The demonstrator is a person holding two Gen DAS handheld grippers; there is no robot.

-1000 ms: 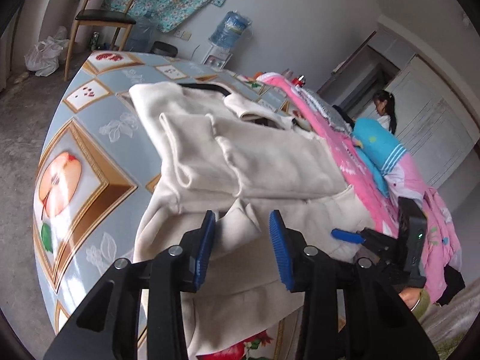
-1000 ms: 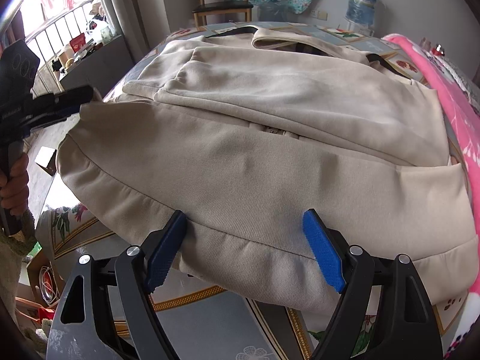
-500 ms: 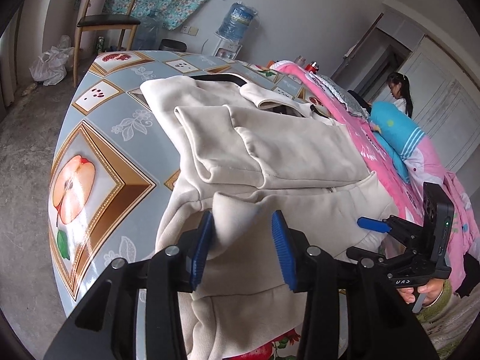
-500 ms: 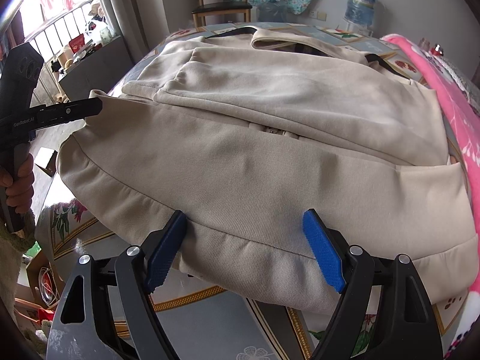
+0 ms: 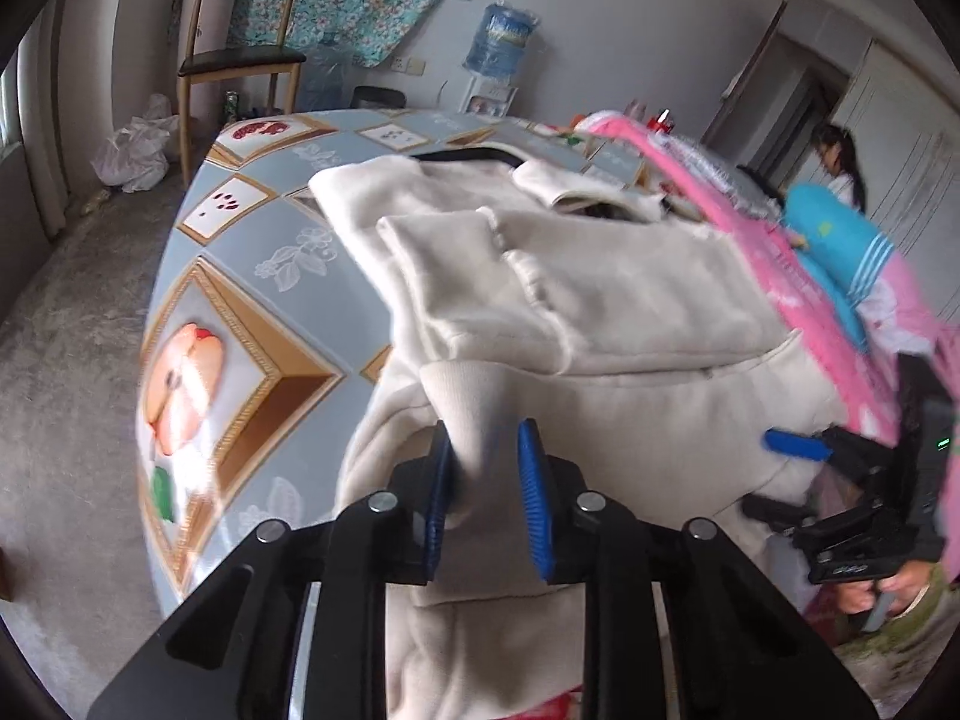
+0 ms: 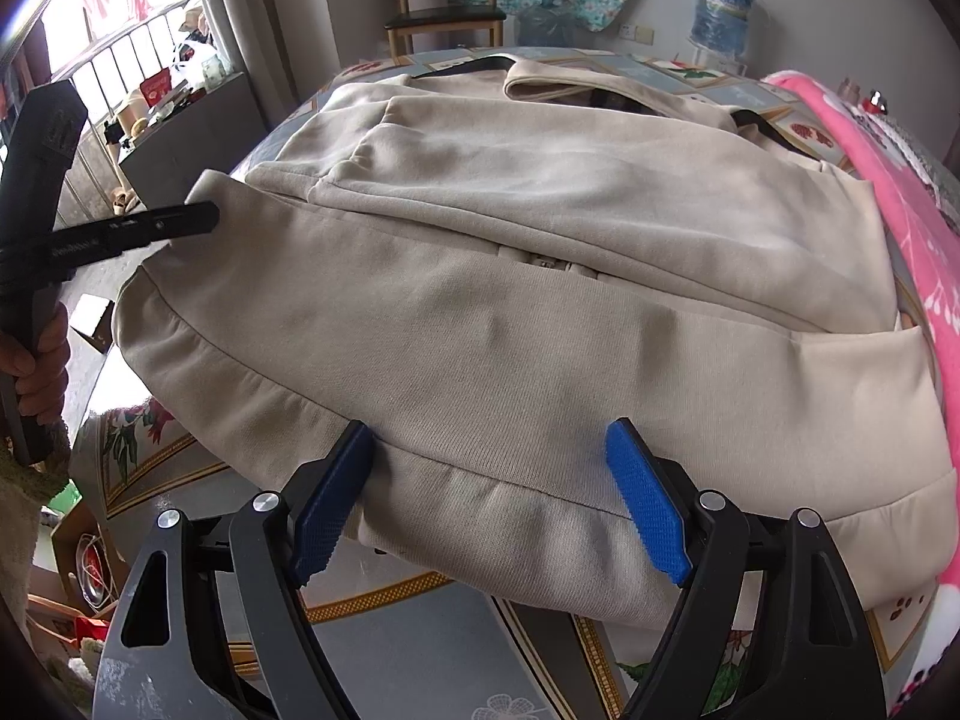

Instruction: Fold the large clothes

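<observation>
A cream sweatshirt (image 5: 600, 300) lies spread on the patterned table, sleeves folded over its body (image 6: 510, 276). My left gripper (image 5: 486, 504) is at the garment's near left hem corner. Its jaws are closing, and a raised fold of the cream fabric fills the gap between the blue pads. In the right wrist view, one of that gripper's fingers (image 6: 180, 222) lies against the same corner. My right gripper (image 6: 492, 498) stands wide open over the ribbed bottom hem, pads apart from the cloth at either side. Its blue pad (image 5: 795, 447) shows at the hem's right end.
The table (image 5: 240, 276) wears a blue cloth with fruit pictures. A pink blanket (image 6: 912, 252) is heaped along its right side, with a blue pillow (image 5: 840, 240). A wooden chair (image 5: 240, 60) and a water bottle (image 5: 501, 39) stand behind. A person (image 5: 837, 162) is at the far doorway.
My left gripper has pushed in on the hem corner and narrowed around it, and the corner now stands up in a fold. The right gripper has not moved.
</observation>
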